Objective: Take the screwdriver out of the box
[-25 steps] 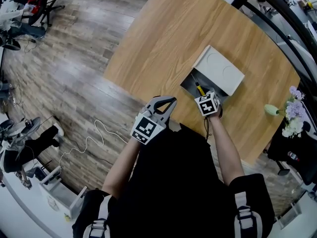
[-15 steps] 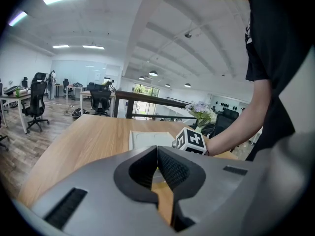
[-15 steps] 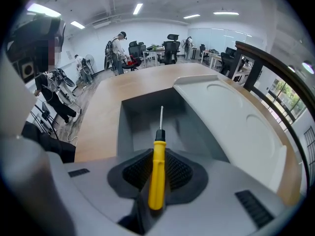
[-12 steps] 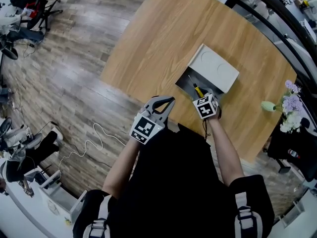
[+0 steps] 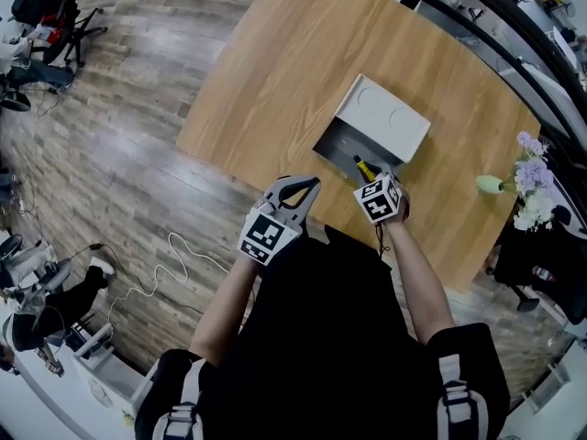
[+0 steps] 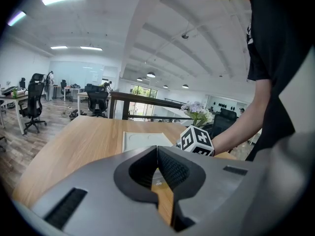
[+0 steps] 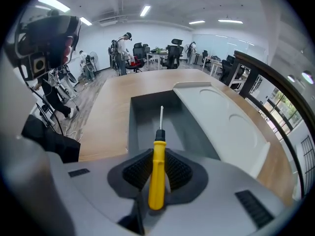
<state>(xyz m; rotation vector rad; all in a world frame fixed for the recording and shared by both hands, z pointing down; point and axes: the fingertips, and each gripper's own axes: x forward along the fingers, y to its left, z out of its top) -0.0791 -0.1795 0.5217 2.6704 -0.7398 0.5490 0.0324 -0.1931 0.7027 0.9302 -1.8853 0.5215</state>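
Observation:
A yellow-handled screwdriver (image 7: 157, 167) with a thin metal shaft is clamped between the pads of my right gripper (image 7: 157, 173), its tip pointing out over the open grey box (image 7: 147, 119). In the head view the screwdriver (image 5: 363, 167) sticks out from the right gripper (image 5: 376, 183) at the box's near edge. The box (image 5: 341, 143) lies on the wooden table with its white lid (image 5: 382, 122) swung to the far right side. My left gripper (image 5: 298, 191) hovers at the table's near edge, left of the box, jaws shut with nothing between them (image 6: 156, 168).
The round wooden table (image 5: 303, 71) carries a vase of purple flowers (image 5: 527, 172) at its right edge. A black railing (image 5: 495, 16) runs behind the table. Office chairs and desks (image 7: 162, 50) stand farther off, and a white cable (image 5: 174, 255) lies on the plank floor.
My right gripper has drawn back toward me with the screwdriver, from over the box interior to its near edge. The left gripper has stayed about where it was.

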